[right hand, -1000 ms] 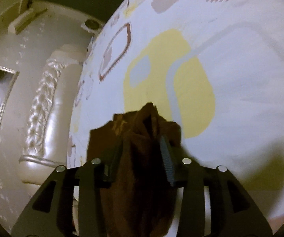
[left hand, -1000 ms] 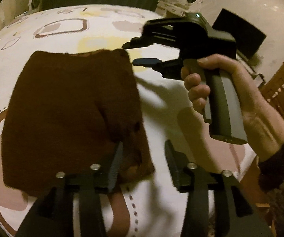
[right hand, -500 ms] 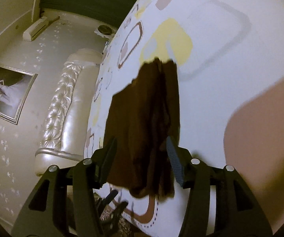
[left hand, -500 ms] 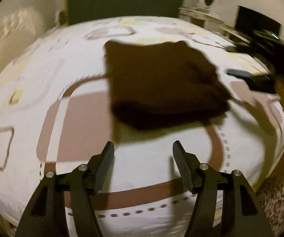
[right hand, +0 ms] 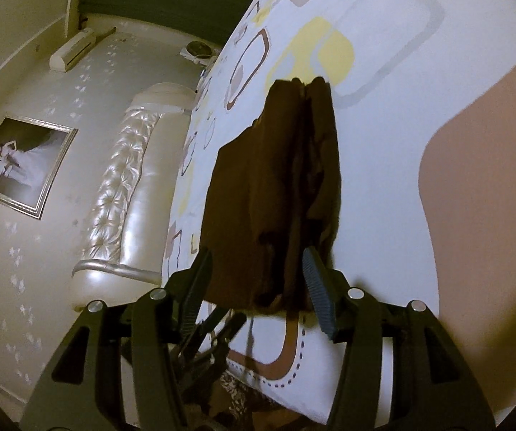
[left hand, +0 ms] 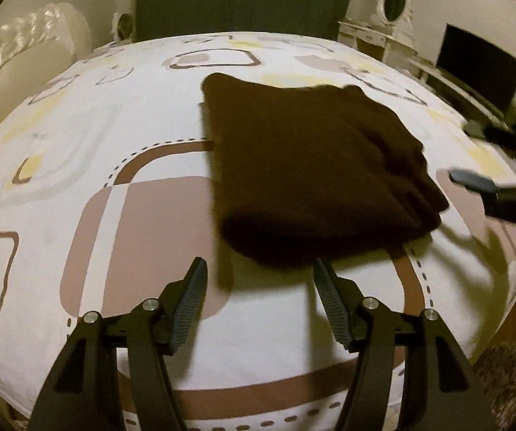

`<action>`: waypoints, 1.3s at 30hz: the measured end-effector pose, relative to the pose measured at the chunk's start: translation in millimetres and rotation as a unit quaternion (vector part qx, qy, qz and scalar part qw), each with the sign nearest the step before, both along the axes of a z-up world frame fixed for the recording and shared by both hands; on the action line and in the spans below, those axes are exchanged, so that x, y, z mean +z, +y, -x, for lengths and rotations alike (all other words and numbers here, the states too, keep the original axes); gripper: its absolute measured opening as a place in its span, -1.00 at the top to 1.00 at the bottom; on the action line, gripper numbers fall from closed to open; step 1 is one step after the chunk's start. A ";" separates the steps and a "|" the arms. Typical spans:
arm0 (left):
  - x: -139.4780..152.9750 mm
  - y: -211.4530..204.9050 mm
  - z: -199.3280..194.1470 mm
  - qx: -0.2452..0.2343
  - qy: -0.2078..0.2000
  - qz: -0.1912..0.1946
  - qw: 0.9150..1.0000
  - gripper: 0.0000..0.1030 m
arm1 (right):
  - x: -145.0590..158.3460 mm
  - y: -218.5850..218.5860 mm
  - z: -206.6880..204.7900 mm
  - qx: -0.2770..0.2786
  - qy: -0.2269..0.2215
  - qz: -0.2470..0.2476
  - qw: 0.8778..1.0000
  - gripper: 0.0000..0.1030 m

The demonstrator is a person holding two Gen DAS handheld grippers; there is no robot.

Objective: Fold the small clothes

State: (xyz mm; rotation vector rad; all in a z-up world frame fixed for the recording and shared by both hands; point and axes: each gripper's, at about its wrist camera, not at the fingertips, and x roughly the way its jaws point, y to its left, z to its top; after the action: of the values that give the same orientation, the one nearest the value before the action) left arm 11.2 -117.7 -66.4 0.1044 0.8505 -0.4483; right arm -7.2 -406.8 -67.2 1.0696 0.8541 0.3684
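A dark brown folded garment (left hand: pixel 312 168) lies flat on the patterned bed sheet (left hand: pixel 96 136). My left gripper (left hand: pixel 259 305) is open and empty, just short of the garment's near edge. My right gripper shows in the left wrist view (left hand: pixel 480 183) at the far right, off the garment's right edge. In the right wrist view the garment (right hand: pixel 276 194) lies ahead of my right gripper (right hand: pixel 258 289), which is open, its fingertips (right hand: pixel 315 280) at either side of the cloth's near edge without pinching it.
A padded white headboard (right hand: pixel 114 208) and a framed photo (right hand: pixel 21 165) are on the wall side. A dresser with an oval mirror (left hand: pixel 394 0) and a dark screen (left hand: pixel 477 68) stand beyond the bed. The bed edge (left hand: pixel 294 388) is near my left gripper.
Both grippers have let go of the garment and backed away from it. The garment now lies folded and flat on the bed.
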 end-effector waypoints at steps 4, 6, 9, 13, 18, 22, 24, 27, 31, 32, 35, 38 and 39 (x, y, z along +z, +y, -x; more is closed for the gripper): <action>1.0 7.6 -3.2 0.012 -0.003 0.007 1.000 -0.19 | -6.2 5.8 10.4 0.008 0.003 -0.007 1.000 -0.04; 0.9 10.6 -4.8 0.016 -0.004 0.019 1.000 -0.19 | -10.4 8.7 13.6 0.012 0.006 -0.008 1.000 -0.04; 2.9 13.6 -5.5 0.020 -0.011 0.045 0.999 -0.20 | -17.6 12.6 15.8 0.016 0.014 -0.007 1.000 -0.05; -2.6 6.1 -16.1 0.026 -0.018 0.022 0.999 -0.20 | -23.7 16.6 17.5 0.019 0.020 -0.013 1.000 -0.05; -0.2 17.7 -26.5 0.058 -0.013 0.026 0.998 -0.22 | -21.2 21.3 17.2 0.024 0.019 -0.003 1.000 -0.05; -6.4 32.1 -23.6 0.064 -0.011 0.005 0.998 -0.32 | -17.0 18.9 18.6 0.019 0.015 0.005 1.000 -0.09; -6.5 39.3 -22.5 0.067 -0.006 0.012 0.998 -0.33 | -17.3 17.2 19.6 0.014 0.016 0.007 1.000 -0.15; -5.6 40.7 -22.4 0.066 -0.003 0.015 0.998 -0.33 | -20.4 15.0 19.5 0.011 0.019 0.007 1.000 -0.15; -4.9 35.3 -21.7 0.061 -0.009 0.008 0.998 -0.31 | -22.2 21.7 15.0 0.021 0.025 0.011 0.999 -0.15; -4.7 34.3 -21.7 0.060 -0.009 0.009 0.998 -0.30 | -22.9 24.4 12.3 0.022 0.027 0.013 0.999 -0.15; -4.4 30.5 -21.7 0.050 -0.011 0.003 0.999 -0.07 | -27.7 29.7 4.2 0.022 0.036 0.021 0.999 -0.15; -3.7 21.1 -18.4 0.026 -0.018 -0.013 0.999 0.32 | -31.9 33.2 -3.4 0.023 0.040 0.020 0.999 0.16; -3.4 16.3 -16.8 0.016 -0.022 -0.022 0.999 0.49 | -33.4 34.3 -5.5 0.026 0.044 0.022 0.998 0.53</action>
State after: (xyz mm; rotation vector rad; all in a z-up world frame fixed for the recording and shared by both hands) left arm 28.0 -101.4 -69.7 0.1415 0.8175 -0.3968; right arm -1.7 -372.5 -100.6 1.0305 0.9665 0.3475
